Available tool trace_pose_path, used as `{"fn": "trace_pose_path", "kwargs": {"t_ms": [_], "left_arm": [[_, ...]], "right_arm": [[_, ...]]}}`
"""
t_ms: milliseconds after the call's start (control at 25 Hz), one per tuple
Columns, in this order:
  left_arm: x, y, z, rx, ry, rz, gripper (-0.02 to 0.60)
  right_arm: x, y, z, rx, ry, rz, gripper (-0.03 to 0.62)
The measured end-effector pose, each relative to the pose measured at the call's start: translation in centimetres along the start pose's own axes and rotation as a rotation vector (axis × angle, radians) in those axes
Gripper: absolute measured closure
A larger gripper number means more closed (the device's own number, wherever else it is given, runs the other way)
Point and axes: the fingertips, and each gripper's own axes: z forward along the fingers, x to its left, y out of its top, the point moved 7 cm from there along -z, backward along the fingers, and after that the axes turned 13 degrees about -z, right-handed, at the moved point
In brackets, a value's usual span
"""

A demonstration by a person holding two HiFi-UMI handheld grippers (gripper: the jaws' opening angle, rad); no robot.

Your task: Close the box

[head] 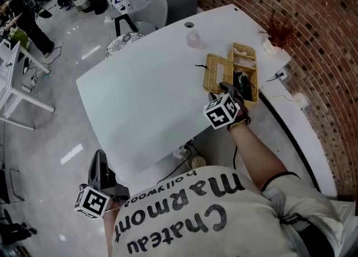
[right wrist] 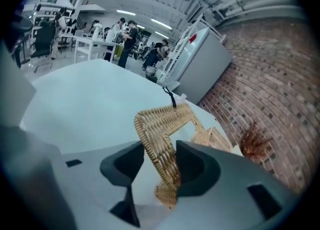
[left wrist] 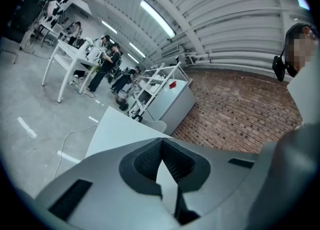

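Note:
An open wicker box [head: 249, 76] stands at the far right of the white table [head: 145, 99], with a dark thing [head: 242, 81] inside. Its wicker lid [head: 217, 73] is swung out to the left. My right gripper [head: 227, 89] is at the lid's near edge. In the right gripper view the lid's rim [right wrist: 161, 141] runs between the jaws and lies against the right pad, with a gap to the left pad, so the right gripper [right wrist: 157, 168] is open. My left gripper [head: 98, 158] hangs low off the table's near left edge, shut and empty [left wrist: 161, 144].
A pale round object [head: 193, 39] and a small round hole [head: 189, 24] are at the table's far edge. A dried red plant [head: 279, 31] stands beside the brick wall [head: 313, 37]. A grey chair [head: 150, 10] is behind the table. People and desks fill the far room.

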Motion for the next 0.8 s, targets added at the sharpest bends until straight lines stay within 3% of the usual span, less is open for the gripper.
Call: {"fn": "trace_pose_path", "kwargs": {"t_ms": [800], "left_arm": [[-3.1, 0.4, 4.6, 0.076, -0.091, 0.064, 0.58]], "right_arm": [[-3.0, -1.9, -2.4, -0.172, 0.069, 0.443, 0.39]]}}
